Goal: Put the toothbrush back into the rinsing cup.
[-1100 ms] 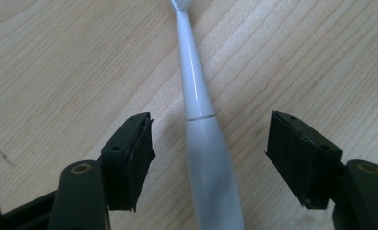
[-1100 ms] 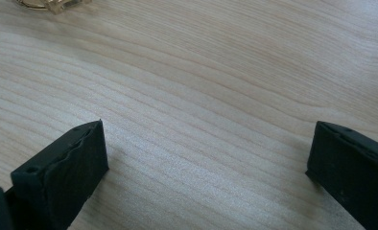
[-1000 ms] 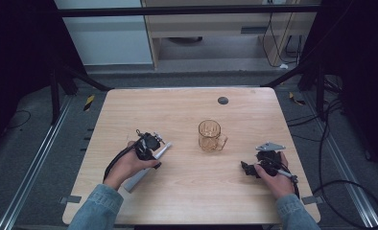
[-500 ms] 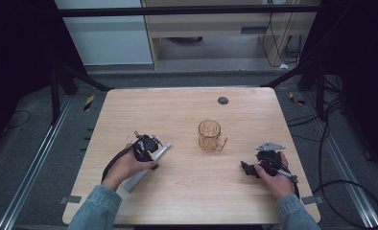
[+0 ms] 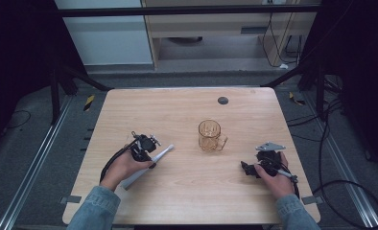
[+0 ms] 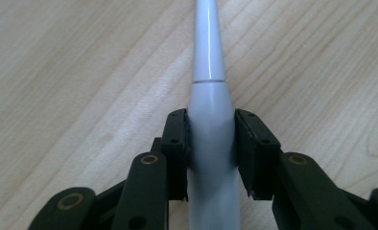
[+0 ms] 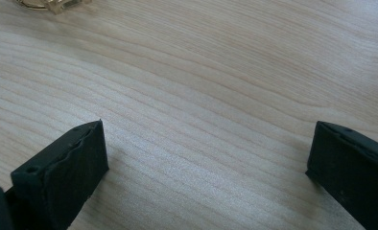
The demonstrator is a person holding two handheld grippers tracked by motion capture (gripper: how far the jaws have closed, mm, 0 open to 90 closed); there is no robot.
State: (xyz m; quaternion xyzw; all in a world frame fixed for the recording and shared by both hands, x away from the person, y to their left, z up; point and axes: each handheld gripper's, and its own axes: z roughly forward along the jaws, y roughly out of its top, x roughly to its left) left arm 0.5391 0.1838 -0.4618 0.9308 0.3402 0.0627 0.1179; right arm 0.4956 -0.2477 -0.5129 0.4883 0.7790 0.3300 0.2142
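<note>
High view overhead facing forward-down, 2 gripper views close, low, sharing the wooden table (image 5: 187, 191).

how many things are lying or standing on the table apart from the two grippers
3: a grey toothbrush lying near the left edge, clamped in the left gripper; an amber glass mug standing near the middle; a small dark disc toward the far edge.

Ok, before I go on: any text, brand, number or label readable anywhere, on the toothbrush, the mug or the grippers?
None readable.
Pale electric toothbrush, clamped in the left gripper: plain surface, no print.
Amber glass mug: no lettering.
Right gripper, open over bare table: black pads unmarked.
Small dark disc on the far table edge: too small to tell.
Yellow-black striped markers on the floor: stripes, no words.
</note>
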